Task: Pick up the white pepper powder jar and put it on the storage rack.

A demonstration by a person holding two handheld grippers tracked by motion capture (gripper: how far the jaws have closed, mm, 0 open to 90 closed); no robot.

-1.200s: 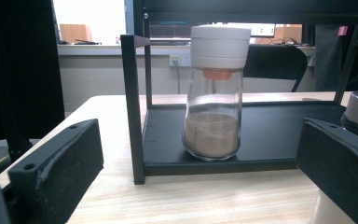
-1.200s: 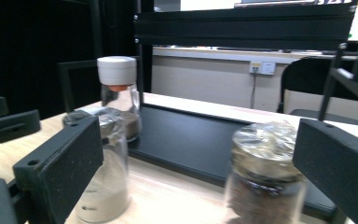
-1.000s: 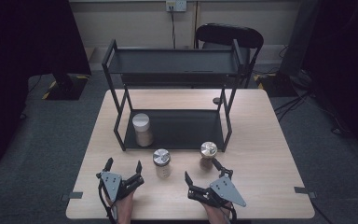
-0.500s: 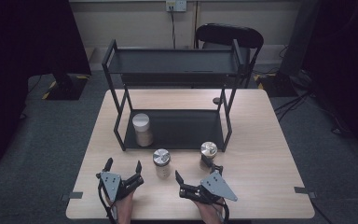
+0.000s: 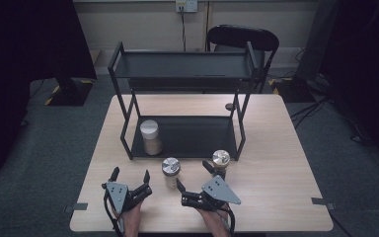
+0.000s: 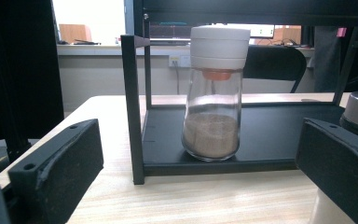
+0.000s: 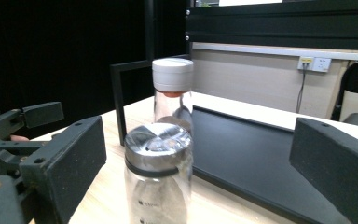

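Since the right hand-held gripper [image 5: 195, 181] is wide open, empty and turned toward the silver-capped jar [image 5: 170, 172] on the counter [image 5: 286, 197], the step in hand looks like a reach for that jar, and doing it well is mostly a matter of lining up; in the right gripper view the same jar [image 7: 157, 179] stands upright between the two black jaws but nearer the left one, so I would shift the hand-held gripper sideways until the jar sits midway, keep the jaws level with the glass body below the cap, and only then ease forward and close. The jar stands just in front of the black rack [image 5: 183, 134], near a second jar [image 5: 220, 161] with a brass-looking cap, which is close beside the far jaw, so the approach should stay low and straight to avoid nudging it. A white-capped shaker [image 5: 150, 137] of brownish powder already stands on the rack's lower shelf, at its left end. The left hand-held gripper [image 5: 130, 175] is also open and holds nothing, resting near the counter's front edge; it is best kept out of the way, since smooth glass may slip if bumped
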